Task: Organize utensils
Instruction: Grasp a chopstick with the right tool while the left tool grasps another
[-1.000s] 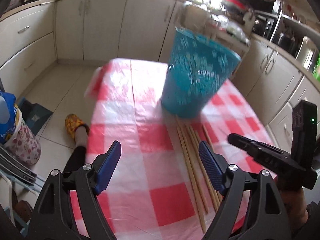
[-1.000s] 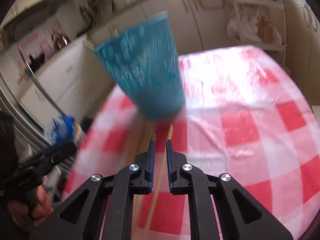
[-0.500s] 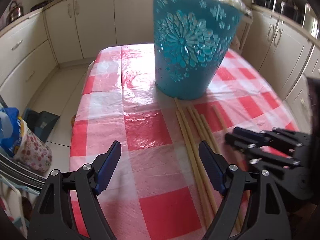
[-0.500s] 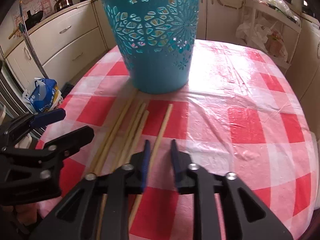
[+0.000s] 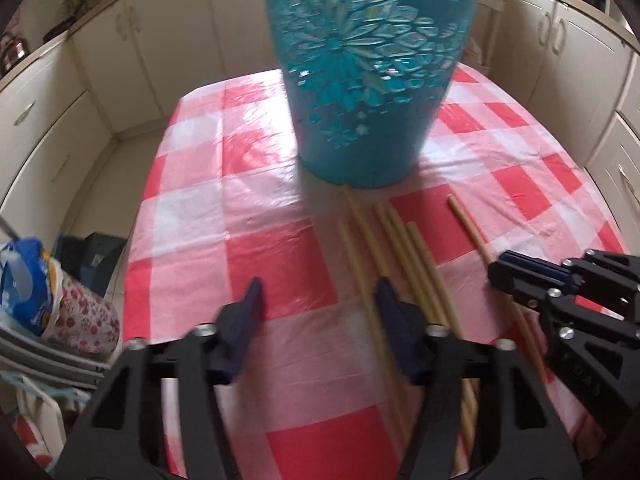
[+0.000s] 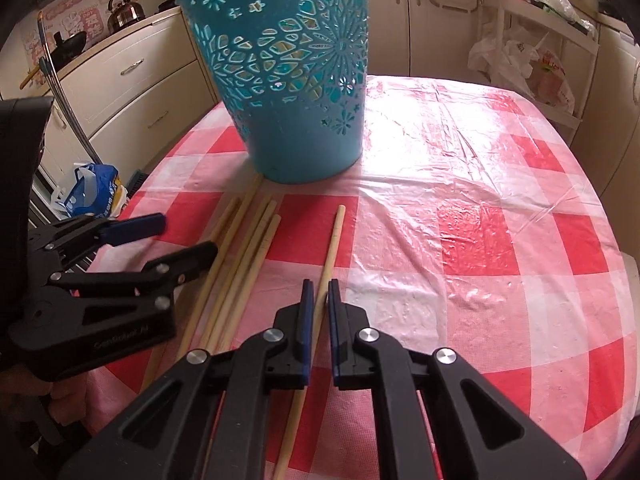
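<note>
Several long bamboo chopsticks [image 5: 400, 240] [image 6: 244, 256] lie side by side on the red-and-white checked tablecloth [image 6: 480, 232], in front of a teal cut-out bucket [image 5: 368, 72] [image 6: 296, 80]. One chopstick [image 6: 330, 248] lies apart to the right. My right gripper [image 6: 318, 292] is low over it, its blue pads a narrow gap apart with the stick between them. My left gripper [image 5: 318, 292] is open, just left of the bundle; it also shows in the right wrist view [image 6: 176, 240].
The table [image 5: 192, 216] stands in a kitchen with cream cabinets [image 5: 60, 128] around it. A blue bag [image 6: 94, 192] and a floral container [image 5: 80, 320] sit on the floor to the left. A plastic bag [image 6: 516, 64] hangs at the back right.
Both grippers have moved forward and lower toward the chopsticks. My right gripper's jaws have come down on either side of the lone chopstick. My left gripper has narrowed somewhat.
</note>
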Demonstrator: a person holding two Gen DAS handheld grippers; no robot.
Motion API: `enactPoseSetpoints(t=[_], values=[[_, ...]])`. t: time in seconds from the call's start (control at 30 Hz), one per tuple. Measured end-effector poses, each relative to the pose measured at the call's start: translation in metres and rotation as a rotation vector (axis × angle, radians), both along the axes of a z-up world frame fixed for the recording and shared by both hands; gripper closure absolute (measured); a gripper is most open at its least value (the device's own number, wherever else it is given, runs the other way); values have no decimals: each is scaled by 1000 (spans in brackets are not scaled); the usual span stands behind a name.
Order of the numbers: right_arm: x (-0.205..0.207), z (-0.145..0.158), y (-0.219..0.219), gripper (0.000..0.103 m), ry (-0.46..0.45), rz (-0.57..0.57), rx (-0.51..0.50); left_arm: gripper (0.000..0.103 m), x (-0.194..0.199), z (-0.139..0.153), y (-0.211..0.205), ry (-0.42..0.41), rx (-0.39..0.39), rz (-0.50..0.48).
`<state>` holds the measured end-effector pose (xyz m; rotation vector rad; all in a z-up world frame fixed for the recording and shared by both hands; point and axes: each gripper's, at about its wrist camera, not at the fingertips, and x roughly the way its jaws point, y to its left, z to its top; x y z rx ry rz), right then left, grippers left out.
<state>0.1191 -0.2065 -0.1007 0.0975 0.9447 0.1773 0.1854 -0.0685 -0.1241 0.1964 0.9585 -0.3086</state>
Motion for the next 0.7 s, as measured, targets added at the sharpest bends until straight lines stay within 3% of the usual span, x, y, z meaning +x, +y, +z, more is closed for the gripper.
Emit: enactPoseSetpoints(t=[0.1,0.13,0.27,0.33,0.47,0.57,0.7], values=[[1,0,2,95,-5,10,-16,92,3,2,-3,21,-40,-54],[-1,1,4,95,-6,24,-30,96,3,2,-3,30,-52,-60],[-2,4,10,96,2,45,-49,97,2,2,1,75,-80,-89],[1,2,13,87,17,59,-73,95,1,3,-3,79,-50,-107],[0,2,23,89,-3,93,-124,90,-8,1,-19,24,68,-159],[0,2,11,98,7,68,-43,98,-12,5,-19,32,72,-170],[0,-4,-18,98,30,7,165,98,-32,34,-1,-9,-49,-186]])
